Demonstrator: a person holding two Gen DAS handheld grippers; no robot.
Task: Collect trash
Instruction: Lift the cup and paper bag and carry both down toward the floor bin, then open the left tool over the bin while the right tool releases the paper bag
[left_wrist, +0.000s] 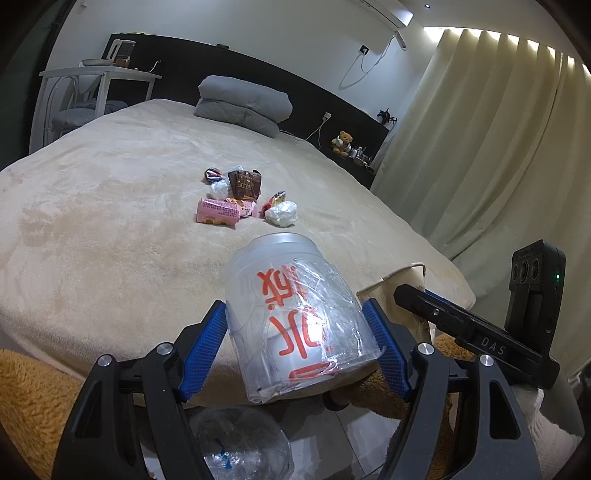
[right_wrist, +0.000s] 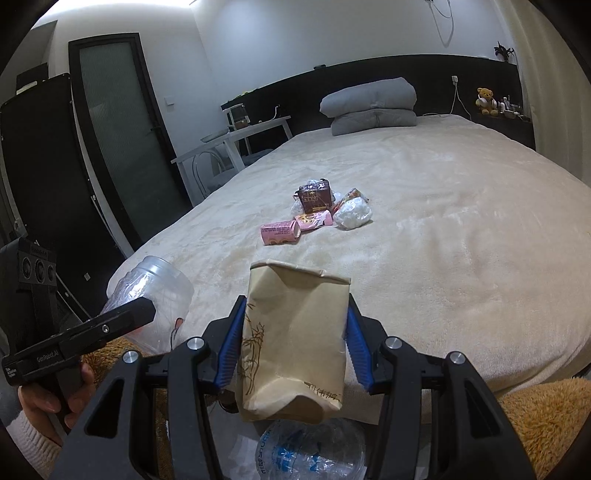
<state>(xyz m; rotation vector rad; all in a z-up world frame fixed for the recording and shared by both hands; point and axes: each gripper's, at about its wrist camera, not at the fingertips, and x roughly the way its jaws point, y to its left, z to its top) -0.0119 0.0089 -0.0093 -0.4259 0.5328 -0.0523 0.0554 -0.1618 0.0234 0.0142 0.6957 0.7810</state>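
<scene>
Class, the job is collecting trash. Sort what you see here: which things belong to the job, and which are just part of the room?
Job: clear plastic cup in left gripper; paper cup in right gripper; pink carton, brown carton, crumpled tissue on the bed.

Room: folded grey quilt, teddy bear, curtain.

A wide beige bed (right_wrist: 461, 240) fills the room. At its twelve o'clock end lies a folded grey duvet (right_wrist: 371, 105). A teddy bear (right_wrist: 487, 99) sits on the ledge at two o'clock, a white table (left_wrist: 99, 79) at ten o'clock, cream curtains (left_wrist: 480, 147) at three.
</scene>
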